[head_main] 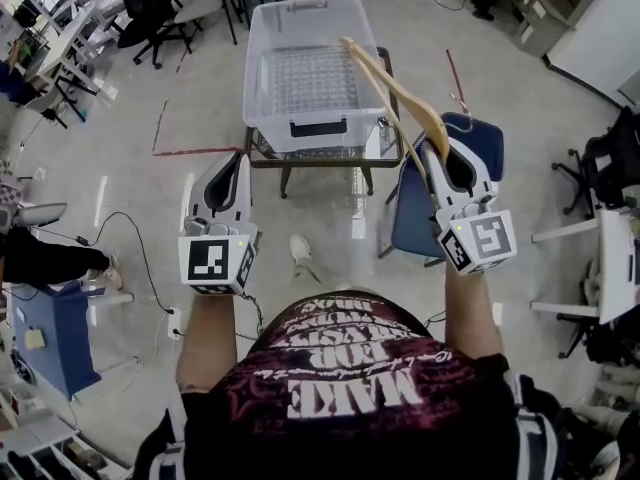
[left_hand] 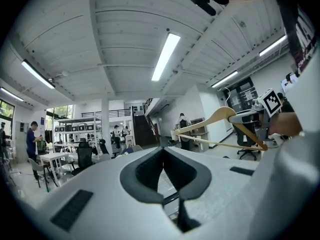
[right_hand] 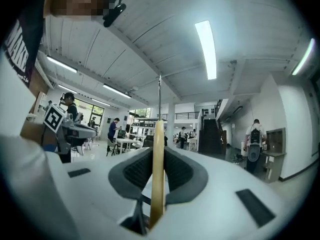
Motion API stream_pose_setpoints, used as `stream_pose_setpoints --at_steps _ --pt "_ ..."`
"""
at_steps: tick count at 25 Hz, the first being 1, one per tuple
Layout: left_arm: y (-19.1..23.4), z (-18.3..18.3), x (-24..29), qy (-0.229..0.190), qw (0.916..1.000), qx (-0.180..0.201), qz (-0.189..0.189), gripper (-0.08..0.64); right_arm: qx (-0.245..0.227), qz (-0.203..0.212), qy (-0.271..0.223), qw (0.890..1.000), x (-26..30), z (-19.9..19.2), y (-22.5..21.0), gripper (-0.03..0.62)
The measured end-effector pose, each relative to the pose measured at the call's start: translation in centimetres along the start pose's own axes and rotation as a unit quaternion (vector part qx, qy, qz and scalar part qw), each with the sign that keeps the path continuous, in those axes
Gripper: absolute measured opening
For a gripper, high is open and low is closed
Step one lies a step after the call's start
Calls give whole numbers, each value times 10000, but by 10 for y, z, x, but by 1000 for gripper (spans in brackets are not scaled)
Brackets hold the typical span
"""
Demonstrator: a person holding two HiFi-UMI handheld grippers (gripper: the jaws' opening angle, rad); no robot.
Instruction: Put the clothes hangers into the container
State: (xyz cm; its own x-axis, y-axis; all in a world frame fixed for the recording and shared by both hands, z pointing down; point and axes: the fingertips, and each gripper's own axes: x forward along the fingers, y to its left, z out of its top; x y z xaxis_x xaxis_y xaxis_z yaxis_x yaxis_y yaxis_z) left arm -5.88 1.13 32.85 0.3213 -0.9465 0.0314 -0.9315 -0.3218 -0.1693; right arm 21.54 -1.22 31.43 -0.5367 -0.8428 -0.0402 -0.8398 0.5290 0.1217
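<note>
Two grippers are held out level, side by side and well apart, both pointing at a low table (head_main: 392, 156). On the left, the left gripper (head_main: 238, 168) has its jaws together with nothing between them. Ahead of it, between the two grippers' lines, the clear container (head_main: 262, 58) stands open on the table, with a grid pattern showing through its floor. A wooden hanger (head_main: 395, 88) slants across the container's right rim, its far end over the inside and its near end running back to the right gripper (head_main: 440, 153). That gripper's jaws are clamped on the hanger's wood, edge-on between the pads, with the wire hook rising above. Under this gripper sits a blue chair (head_main: 485, 138), just beside the table.
</note>
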Motion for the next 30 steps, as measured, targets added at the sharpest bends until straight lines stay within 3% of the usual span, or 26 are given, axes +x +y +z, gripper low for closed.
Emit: stream_pose_setpoints --at_steps 11,16,30 --pt "35 -12 51 47 9999 -19 -163 6 152 119 72 9998 63 -5 -7 61" --pt "59 -23 79 133 9992 -260 -277 6 442 186 -18 9988 96 -1 -13 61" --pt "110 -39 148 203 9980 -329 -505 6 848 392 158 9955 184 -8 -21 63"
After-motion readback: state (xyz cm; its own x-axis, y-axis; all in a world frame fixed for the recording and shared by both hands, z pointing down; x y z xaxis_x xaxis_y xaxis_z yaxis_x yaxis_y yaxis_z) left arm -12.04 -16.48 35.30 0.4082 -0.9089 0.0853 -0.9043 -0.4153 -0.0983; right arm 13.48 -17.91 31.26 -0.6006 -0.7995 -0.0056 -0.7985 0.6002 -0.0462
